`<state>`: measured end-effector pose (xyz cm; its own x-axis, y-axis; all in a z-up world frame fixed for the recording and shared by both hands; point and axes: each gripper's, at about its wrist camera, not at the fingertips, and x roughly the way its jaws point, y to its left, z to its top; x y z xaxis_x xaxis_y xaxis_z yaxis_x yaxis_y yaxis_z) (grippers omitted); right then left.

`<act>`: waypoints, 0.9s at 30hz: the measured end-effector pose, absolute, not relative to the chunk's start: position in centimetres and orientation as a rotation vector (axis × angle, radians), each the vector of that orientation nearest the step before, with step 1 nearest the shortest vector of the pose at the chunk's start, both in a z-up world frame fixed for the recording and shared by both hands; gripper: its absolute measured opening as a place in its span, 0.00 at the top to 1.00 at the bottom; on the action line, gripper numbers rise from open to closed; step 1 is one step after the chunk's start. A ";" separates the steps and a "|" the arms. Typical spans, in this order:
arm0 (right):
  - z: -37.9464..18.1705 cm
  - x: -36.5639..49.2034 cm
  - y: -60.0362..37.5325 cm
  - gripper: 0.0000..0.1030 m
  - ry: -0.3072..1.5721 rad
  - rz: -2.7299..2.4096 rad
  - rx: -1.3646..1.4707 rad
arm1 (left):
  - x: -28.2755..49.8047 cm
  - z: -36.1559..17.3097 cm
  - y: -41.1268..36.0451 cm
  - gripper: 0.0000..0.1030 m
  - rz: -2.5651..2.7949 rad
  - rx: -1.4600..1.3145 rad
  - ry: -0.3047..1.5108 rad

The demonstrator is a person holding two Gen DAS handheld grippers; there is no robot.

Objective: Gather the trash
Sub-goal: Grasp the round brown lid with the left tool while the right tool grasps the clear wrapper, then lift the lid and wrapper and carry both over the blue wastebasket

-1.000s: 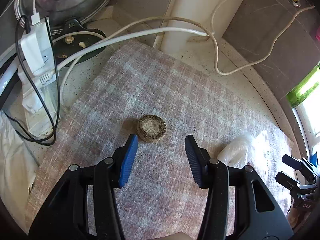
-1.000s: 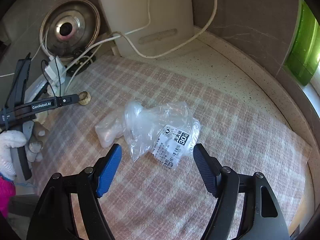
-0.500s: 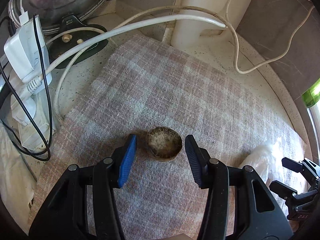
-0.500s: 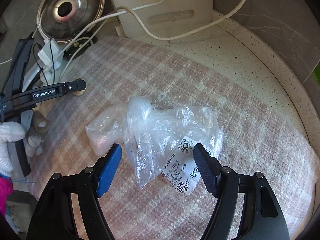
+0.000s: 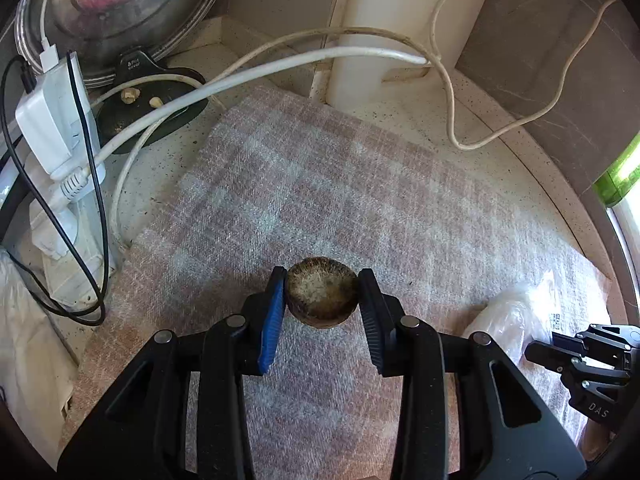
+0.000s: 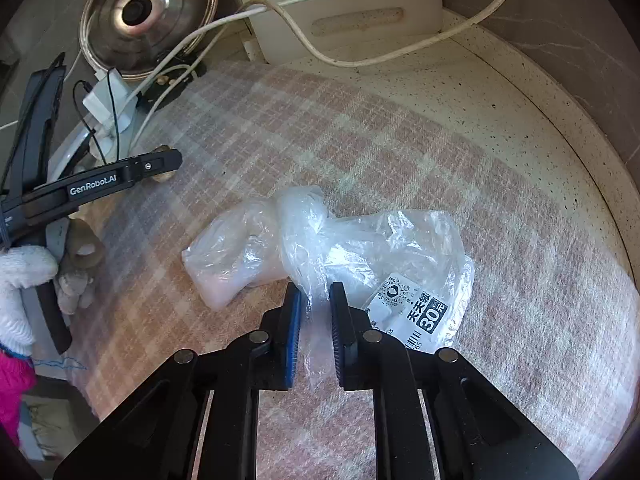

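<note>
**Two grippers, two pieces of trash, both clamped**

Two catches sit on the checked cloth (image 5: 360,184) that covers your speckled counter (image 6: 500,92).

The larger is the crumpled clear plastic bag (image 6: 360,248), lying across the middle of the cloth with its printed label toward your right. Your right gripper (image 6: 315,300) has just been closing, and its jaws now pinch a fold of the bag's near edge; the bulk of the bag spreads beyond and to both sides of the fingertips.

The smaller is the round brown cork-like disc (image 5: 322,298). Your left gripper (image 5: 322,292) has also just been closing, and its pads now press on the disc's left and right sides, the disc sitting right at the fingertips, low over the cloth. From the right wrist view, your white-gloved hand (image 6: 18,280) holds that gripper at the cloth's left edge.
</note>
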<state>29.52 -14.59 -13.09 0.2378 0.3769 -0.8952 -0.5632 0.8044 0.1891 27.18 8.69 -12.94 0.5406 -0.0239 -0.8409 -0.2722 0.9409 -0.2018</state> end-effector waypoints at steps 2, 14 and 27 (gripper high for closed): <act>-12.7 29.3 -14.8 0.93 1.159 0.650 -0.170 | 26.5 -12.3 8.5 0.65 0.141 -0.323 0.981; -8.1 25.2 -16.6 0.96 1.061 0.670 -0.099 | 20.8 -8.6 7.0 0.65 0.094 -0.302 0.913; -6.1 17.2 -18.8 0.96 1.034 0.699 -0.028 | 11.7 -6.1 5.4 0.65 0.052 -0.288 0.875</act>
